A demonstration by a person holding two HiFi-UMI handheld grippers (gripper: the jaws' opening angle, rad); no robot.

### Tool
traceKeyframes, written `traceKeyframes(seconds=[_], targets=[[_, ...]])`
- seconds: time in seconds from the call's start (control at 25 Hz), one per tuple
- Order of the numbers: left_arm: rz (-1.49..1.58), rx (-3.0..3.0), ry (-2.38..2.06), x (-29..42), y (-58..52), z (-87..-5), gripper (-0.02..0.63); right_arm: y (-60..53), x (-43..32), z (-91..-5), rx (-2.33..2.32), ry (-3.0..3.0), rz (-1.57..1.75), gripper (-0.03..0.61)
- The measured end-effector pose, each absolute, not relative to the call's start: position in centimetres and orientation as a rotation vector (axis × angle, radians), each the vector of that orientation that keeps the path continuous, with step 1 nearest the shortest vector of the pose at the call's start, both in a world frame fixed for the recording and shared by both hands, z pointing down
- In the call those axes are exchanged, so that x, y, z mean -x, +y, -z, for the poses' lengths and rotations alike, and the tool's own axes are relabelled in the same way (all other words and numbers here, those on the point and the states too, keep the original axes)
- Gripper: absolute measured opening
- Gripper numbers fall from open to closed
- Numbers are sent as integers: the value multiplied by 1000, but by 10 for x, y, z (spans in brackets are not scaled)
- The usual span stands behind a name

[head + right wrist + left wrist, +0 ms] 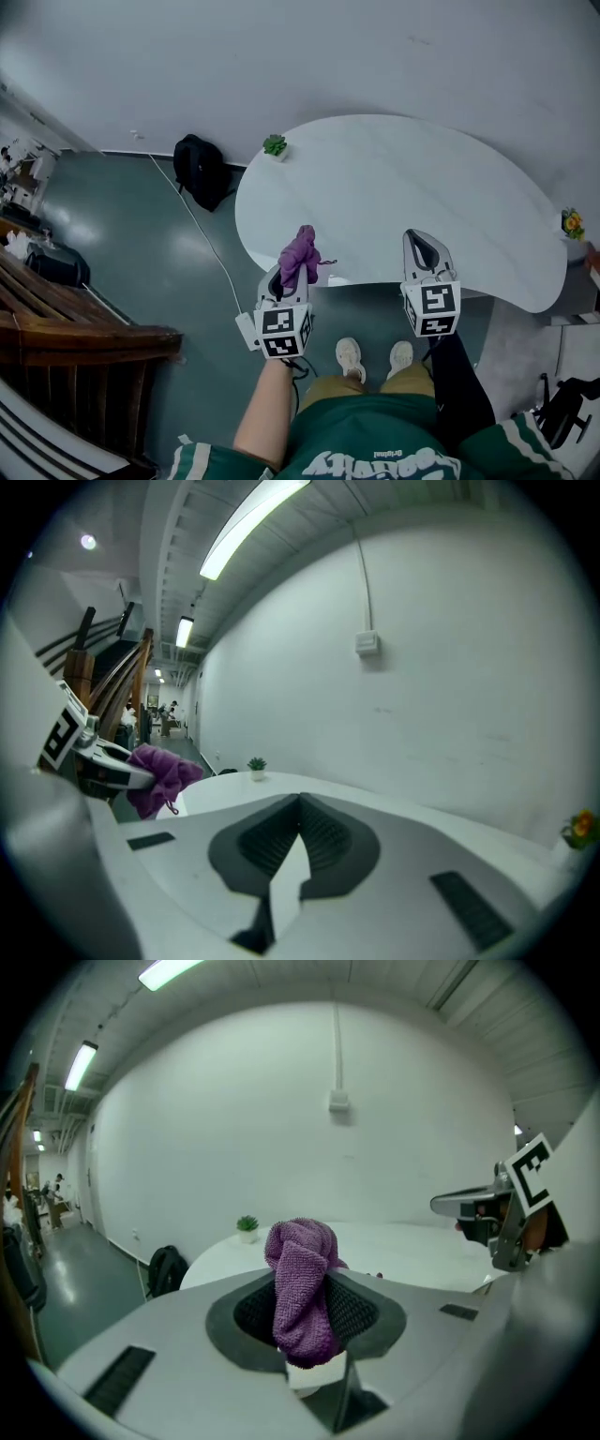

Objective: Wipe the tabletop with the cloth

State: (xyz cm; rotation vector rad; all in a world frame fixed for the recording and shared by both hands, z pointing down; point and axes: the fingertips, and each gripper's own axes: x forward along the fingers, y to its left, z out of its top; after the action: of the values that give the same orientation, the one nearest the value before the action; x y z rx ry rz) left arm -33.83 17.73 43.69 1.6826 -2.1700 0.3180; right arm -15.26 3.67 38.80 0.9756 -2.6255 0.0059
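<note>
From the head view, the left hand-held gripper (292, 274) is at the near edge of the white worktop (403, 178), clamped on a bunched purple cloth (301, 253) that sticks out past its tips. The right hand-held gripper (425, 248) is at the same near edge, farther right. A small potted plant (275, 145) stands on the worktop's far left rim, and a black backpack (201, 172) lies on the floor left of the worktop. In the left gripper view, the jaws pinch the cloth's middle, with the worktop beyond it. In the right gripper view, the jaws meet, with nothing between them.
</note>
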Motion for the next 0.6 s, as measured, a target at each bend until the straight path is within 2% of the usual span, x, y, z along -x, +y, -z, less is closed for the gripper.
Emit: traceKeyframes(seconds=[0.32, 0.6], targets=[[-207, -1984, -2202, 241, 100, -310, 107, 7, 55, -315, -1036, -2726, 113, 3], [-166, -2074, -2265, 166, 63, -258, 120, -15, -32, -286, -1060, -2750, 161, 3]])
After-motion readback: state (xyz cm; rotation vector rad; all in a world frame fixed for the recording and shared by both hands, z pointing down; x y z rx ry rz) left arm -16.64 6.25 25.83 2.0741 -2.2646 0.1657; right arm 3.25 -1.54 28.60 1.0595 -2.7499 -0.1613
